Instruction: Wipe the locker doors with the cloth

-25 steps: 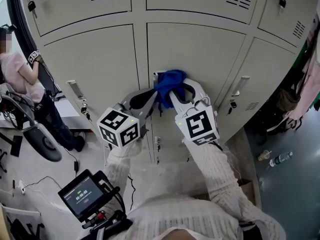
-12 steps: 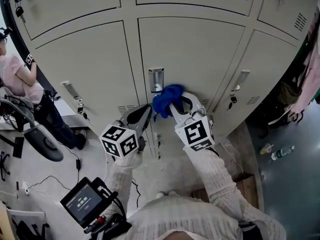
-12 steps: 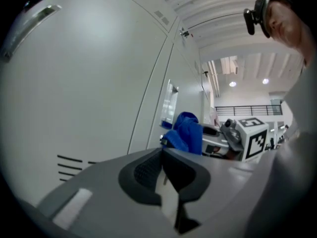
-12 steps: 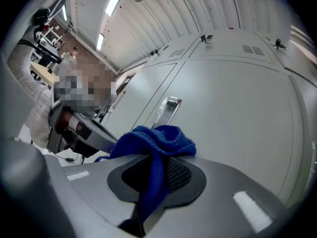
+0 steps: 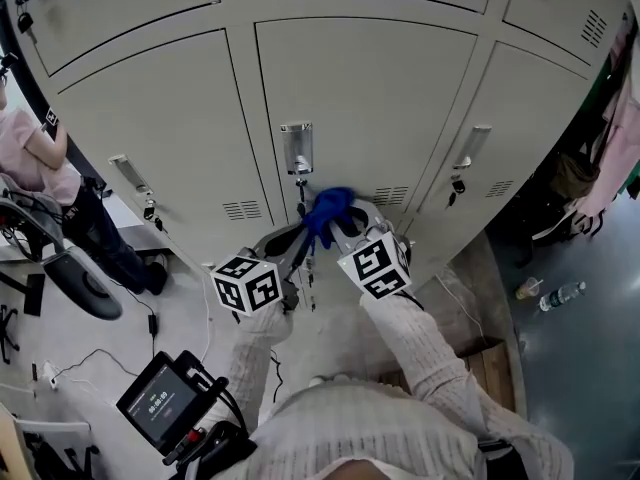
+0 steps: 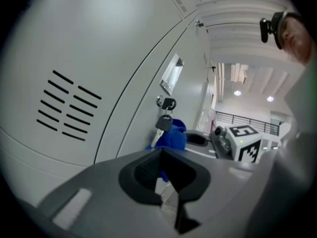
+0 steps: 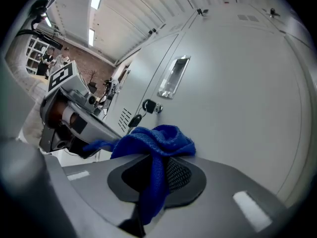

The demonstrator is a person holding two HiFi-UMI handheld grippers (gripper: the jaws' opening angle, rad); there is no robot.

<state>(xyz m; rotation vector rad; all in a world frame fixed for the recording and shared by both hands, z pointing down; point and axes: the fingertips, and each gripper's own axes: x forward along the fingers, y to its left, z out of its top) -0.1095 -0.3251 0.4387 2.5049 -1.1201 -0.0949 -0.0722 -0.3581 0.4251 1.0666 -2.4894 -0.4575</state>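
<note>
Surface: a bank of pale grey metal locker doors (image 5: 370,98), the middle one bearing a recessed silver handle plate (image 5: 296,148) with a dark-headed key (image 5: 301,181) hanging from the lock just below it.
Cloth: a bunched blue woven cloth (image 5: 327,208) lies against the lower part of that middle door, just under the key and beside a block of narrow vent slots (image 5: 390,196).
Right gripper (image 5: 335,224): jaws pinched on the cloth – a blue fold runs down between the dark pads and the rest spills over their tips onto the door.
Left gripper (image 5: 298,236): jaws pressed together with nothing between them, tips near the door and just left of the cloth.
Room: a pale floor (image 5: 60,348) on the left, a darker grey floor (image 5: 580,378) on the right where a clear plastic bottle (image 5: 560,293) lies.
Bystander: a person in a pink top (image 5: 40,158) stands at the far left – beside the lockers.
Kit: a small black screen (image 5: 160,398) sits low in the head view.
</note>
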